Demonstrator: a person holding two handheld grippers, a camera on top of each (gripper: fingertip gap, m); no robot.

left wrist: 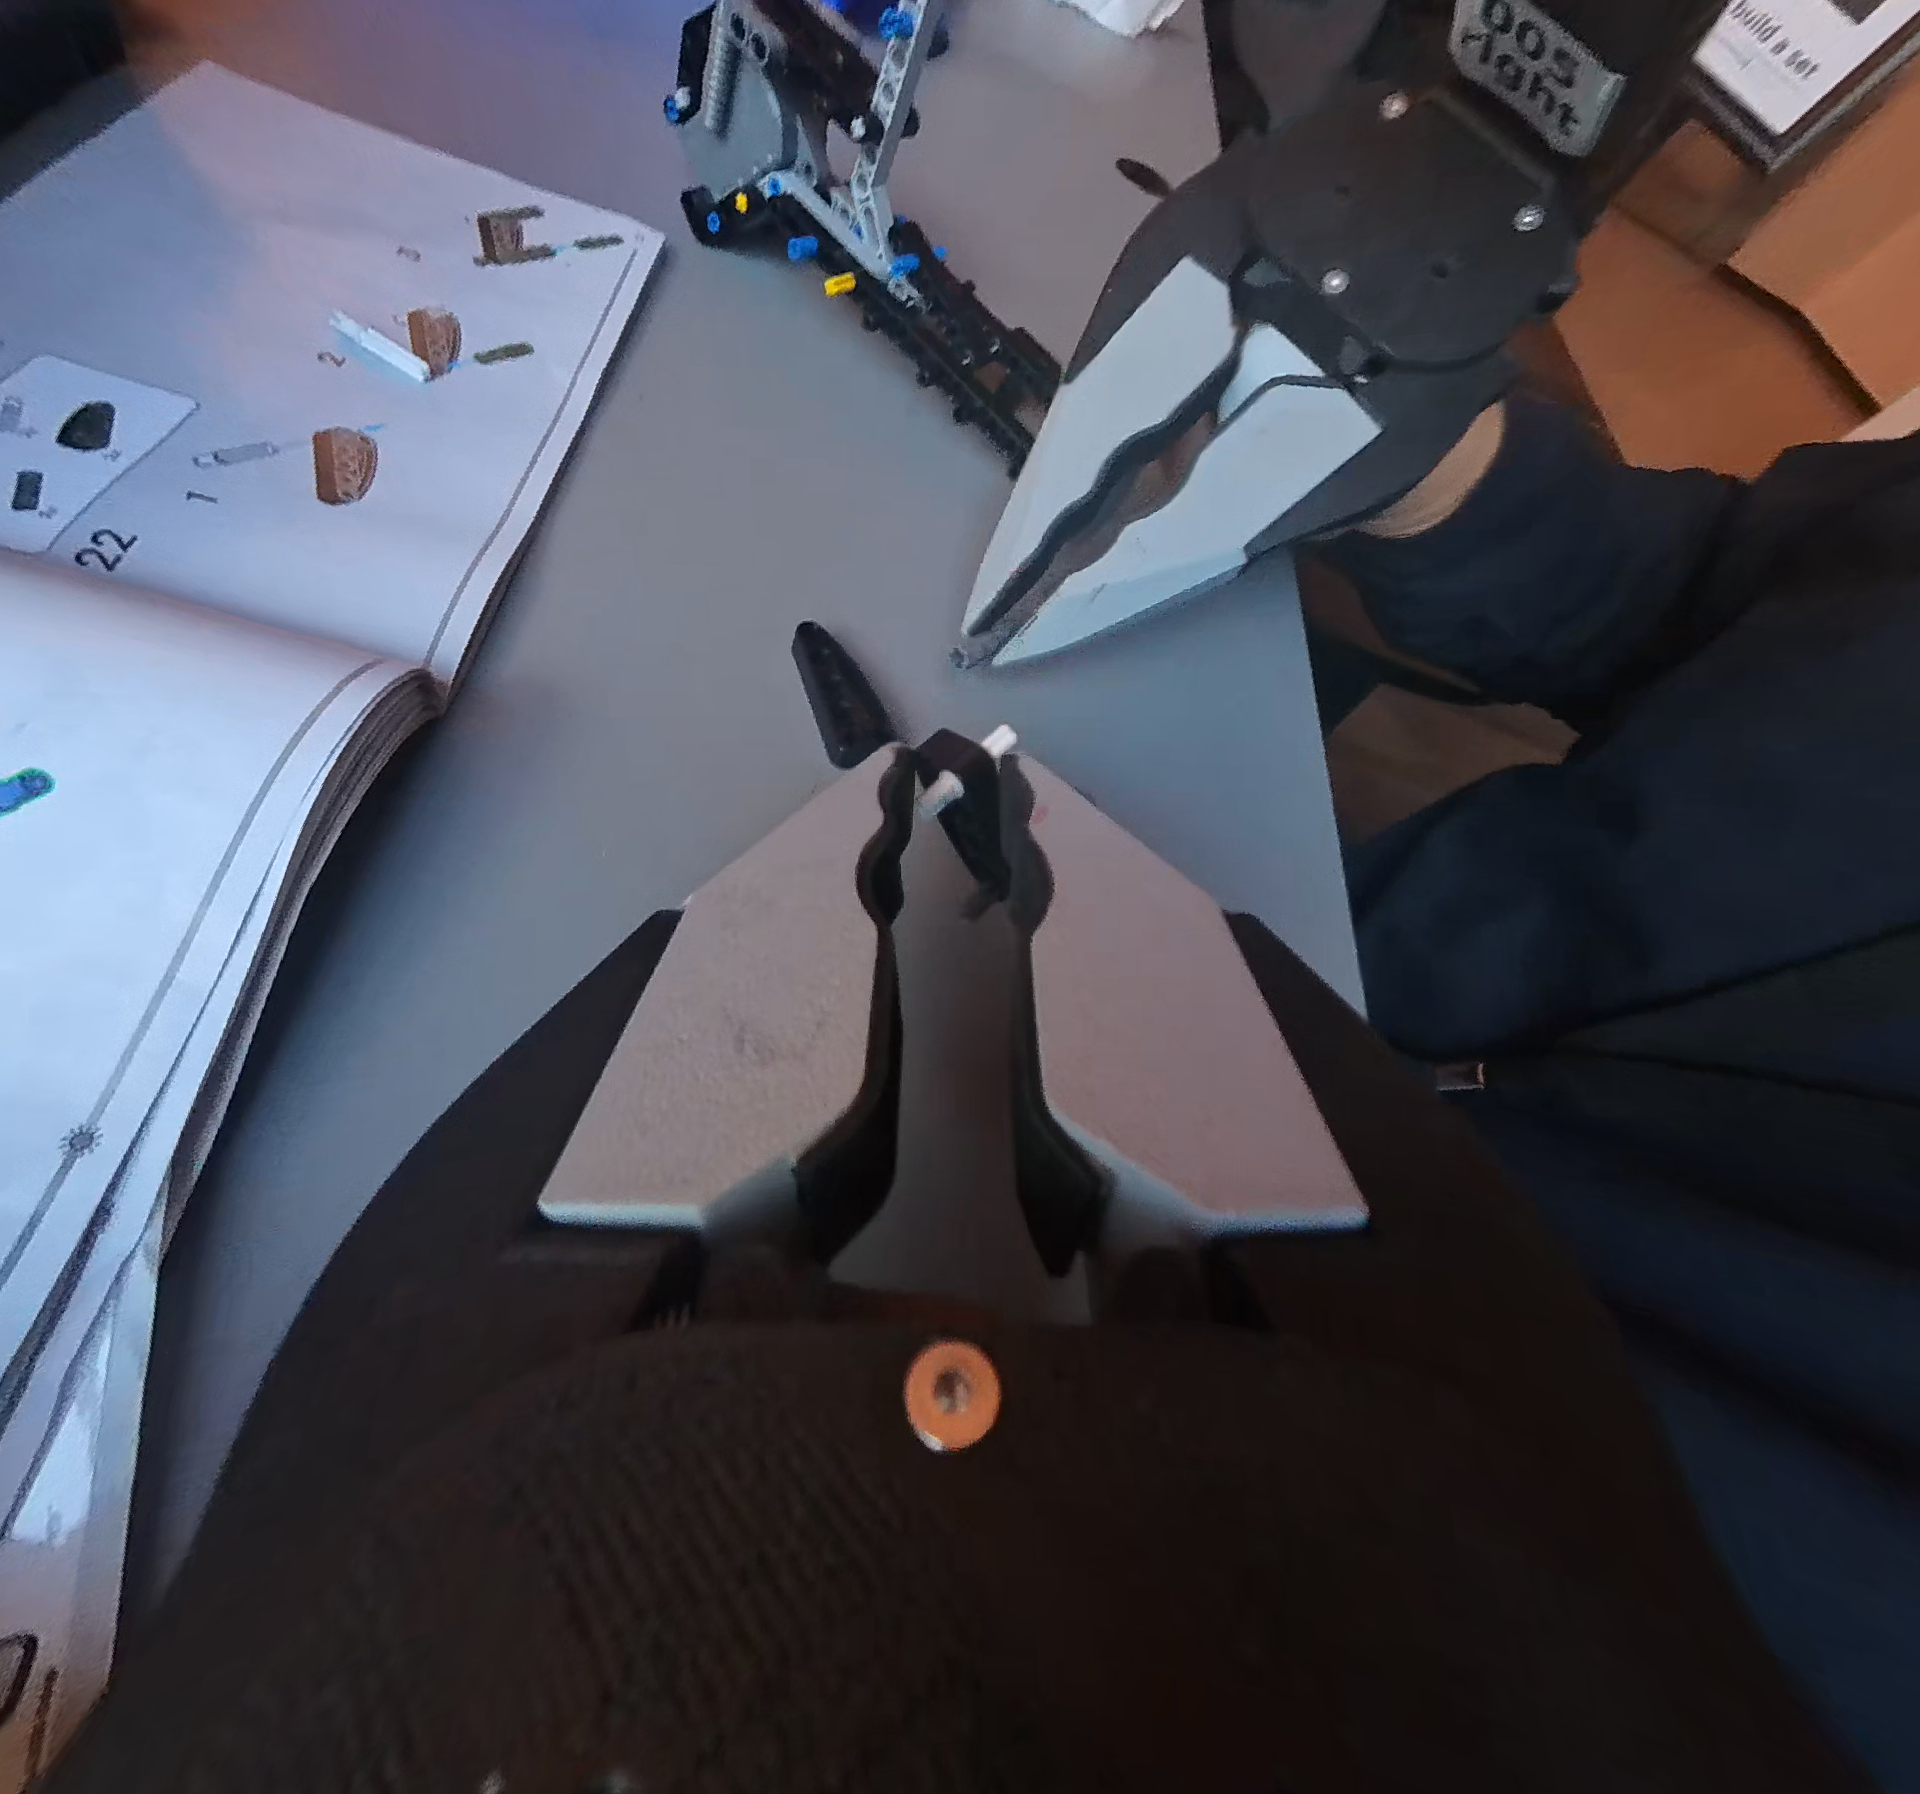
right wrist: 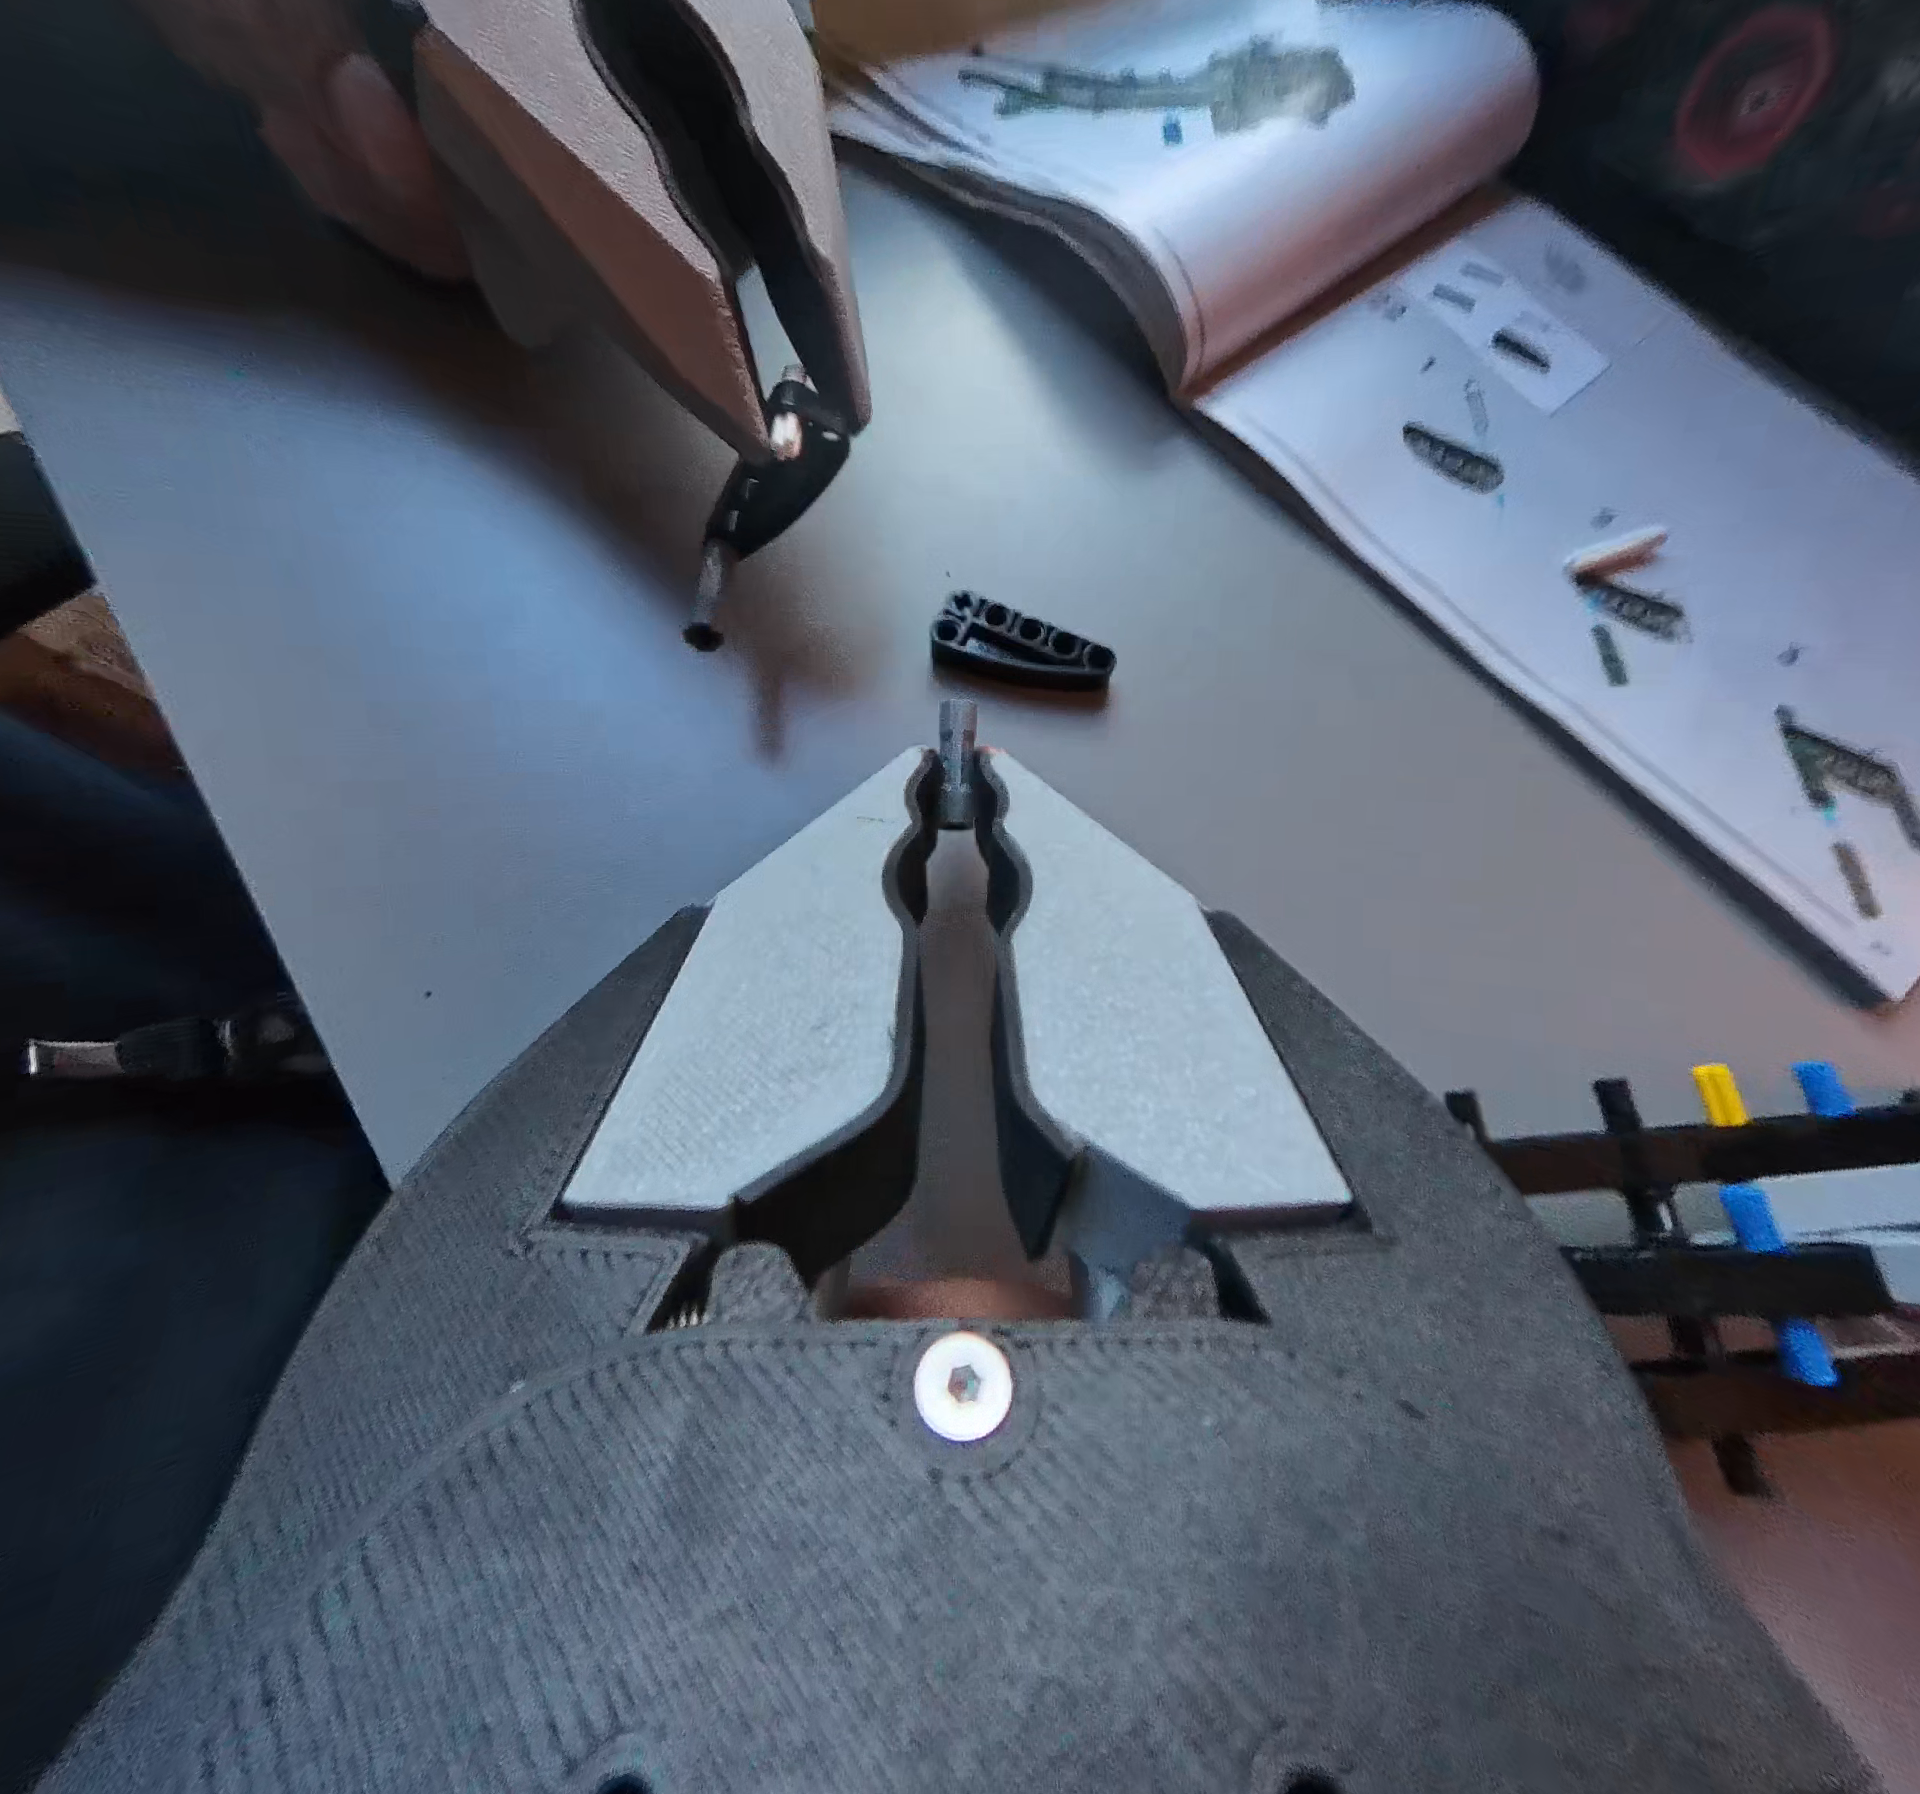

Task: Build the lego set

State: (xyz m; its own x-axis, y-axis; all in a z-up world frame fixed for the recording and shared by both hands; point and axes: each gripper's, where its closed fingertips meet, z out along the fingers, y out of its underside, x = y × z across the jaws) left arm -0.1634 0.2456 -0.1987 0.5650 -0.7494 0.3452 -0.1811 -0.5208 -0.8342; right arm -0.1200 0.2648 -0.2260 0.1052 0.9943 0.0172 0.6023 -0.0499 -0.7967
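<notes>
Gripping a black piece with pins (left wrist: 961, 804), the left tool (left wrist: 956, 757) faces the right tool (right wrist: 954, 757) pinching a grey pin (right wrist: 956, 757) near the table edge (left wrist: 1320, 757).

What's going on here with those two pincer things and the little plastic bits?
A person is building a Lego set with two hand-held grippers. The left gripper has its jaws shut on a black piece with pins; the right gripper pinches a small grey pin. Another black curved piece lies on the table, beside the open instruction booklet.
</notes>
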